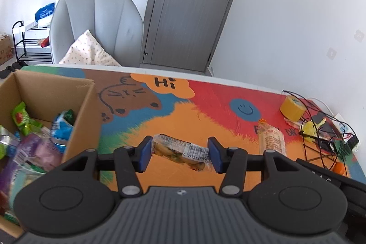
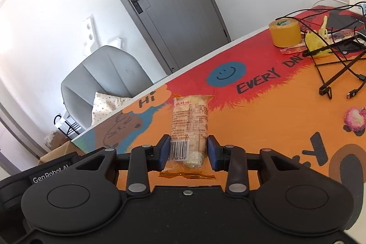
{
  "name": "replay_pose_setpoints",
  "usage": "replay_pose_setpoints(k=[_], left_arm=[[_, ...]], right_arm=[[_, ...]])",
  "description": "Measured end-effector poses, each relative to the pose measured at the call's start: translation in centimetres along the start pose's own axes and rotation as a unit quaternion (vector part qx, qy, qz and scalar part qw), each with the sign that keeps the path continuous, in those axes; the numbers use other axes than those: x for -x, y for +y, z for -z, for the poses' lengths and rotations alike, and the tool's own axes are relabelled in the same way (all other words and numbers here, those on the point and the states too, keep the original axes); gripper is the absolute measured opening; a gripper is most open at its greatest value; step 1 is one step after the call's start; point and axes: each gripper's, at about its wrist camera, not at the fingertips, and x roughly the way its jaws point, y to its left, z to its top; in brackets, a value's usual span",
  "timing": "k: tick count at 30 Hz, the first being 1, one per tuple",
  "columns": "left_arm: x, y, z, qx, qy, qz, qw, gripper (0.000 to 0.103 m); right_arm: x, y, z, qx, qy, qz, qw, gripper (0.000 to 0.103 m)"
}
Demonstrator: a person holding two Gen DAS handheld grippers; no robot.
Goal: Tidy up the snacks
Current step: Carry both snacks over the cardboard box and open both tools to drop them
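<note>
The left gripper [image 1: 180,154] clamps a clear barcoded snack packet [image 1: 180,151]; the right gripper [image 2: 189,152] clamps a pale orange-ended biscuit pack [image 2: 190,127]; the brown cardboard box [image 1: 55,86] at left is cut off.

Both tongs, left [image 1: 180,154] and right [image 2: 189,153] (angled downward), each clamped.

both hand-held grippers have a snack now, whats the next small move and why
Probably swing the left hand-held gripper leftward over the cardboard box and release there. Its pads are shut on a clear snack packet, and the box beside it already holds other snacks. The right hand-held gripper, clamped on the orange-wrapped snack roll, sits farther from the box and could follow.
</note>
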Motion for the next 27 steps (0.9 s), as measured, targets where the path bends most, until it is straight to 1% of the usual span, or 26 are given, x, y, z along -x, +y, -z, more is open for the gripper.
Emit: replay_pose_setpoints(k=[6,11,19,27], left_arm=[[2.4,2.1,-0.4,0.012,-0.022,-0.010,0.9996,0.051],[4.1,4.4,-0.9,0.023,-0.035,-0.017,0.9990,0.051],[6.0,8.8,-1.0,0.043,-0.046,-0.031,0.9975,0.051],[6.9,13.7,-1.4,0.063,-0.053,-0.057,0.9950,0.051]], right_arm=[[1.1,2.6,0.1,0.017,-0.012,-0.022,1.000,0.036],[1.2,4.7,0.4,0.030,-0.013,-0.038,0.999,0.036],[1.2,8.4,1.2,0.050,-0.013,-0.063,0.997,0.036],[0.7,11.9,2.6,0.068,-0.003,-0.077,0.995,0.036]])
